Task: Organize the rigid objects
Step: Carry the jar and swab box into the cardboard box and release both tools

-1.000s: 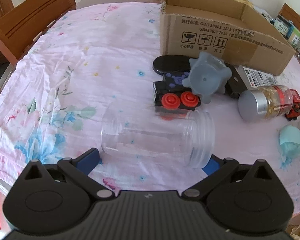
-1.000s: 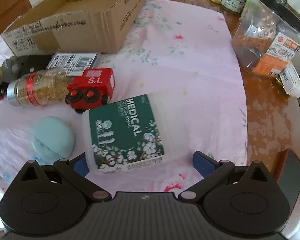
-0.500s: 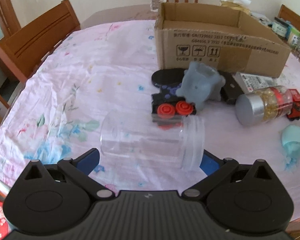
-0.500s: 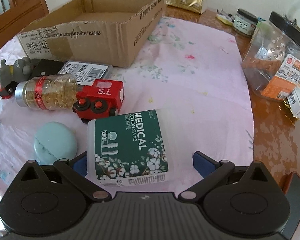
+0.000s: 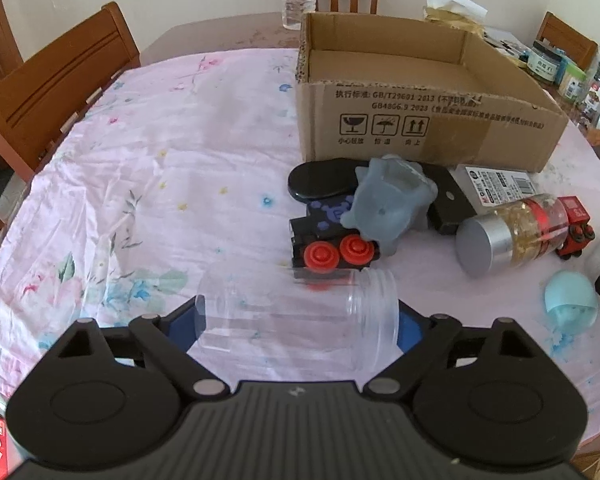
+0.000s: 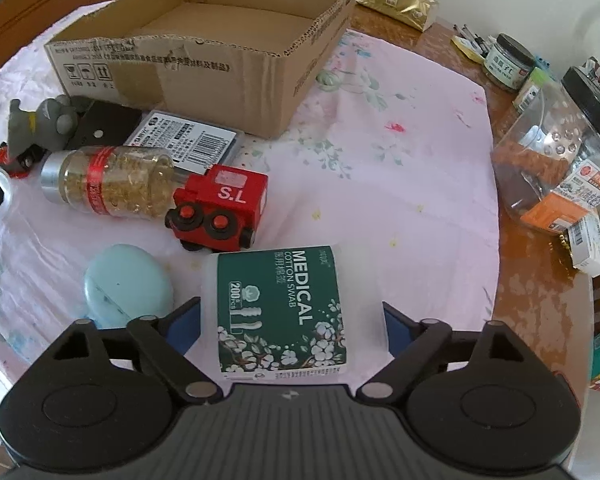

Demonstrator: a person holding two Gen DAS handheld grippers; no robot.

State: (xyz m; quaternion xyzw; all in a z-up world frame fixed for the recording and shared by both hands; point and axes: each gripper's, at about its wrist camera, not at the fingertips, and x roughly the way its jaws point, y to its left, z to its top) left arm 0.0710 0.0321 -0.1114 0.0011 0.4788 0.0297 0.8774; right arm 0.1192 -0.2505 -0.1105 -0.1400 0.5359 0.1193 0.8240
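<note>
My left gripper (image 5: 298,322) is shut on a clear plastic jar (image 5: 296,316), held sideways above the pink cloth. My right gripper (image 6: 290,318) is shut on a white cotton swab box with a green label (image 6: 284,312), also lifted. An open cardboard box (image 5: 416,96) stands at the back; it also shows in the right wrist view (image 6: 204,40). Before it lie a black toy train (image 5: 332,240), a grey rubber toy (image 5: 392,208), a gold-filled bottle (image 5: 512,236), a red toy train (image 6: 220,208) and a light blue case (image 6: 128,284).
A black flat piece (image 5: 320,178) and a barcoded packet (image 6: 188,140) lie by the box. Jars and packets (image 6: 556,160) crowd the bare wooden table on the right. Wooden chairs (image 5: 56,92) stand at the left and back edges.
Both grippers have risen and pulled back from the table, each with its object in it. The cardboard box's inside has come into view. The objects on the cloth have not moved.
</note>
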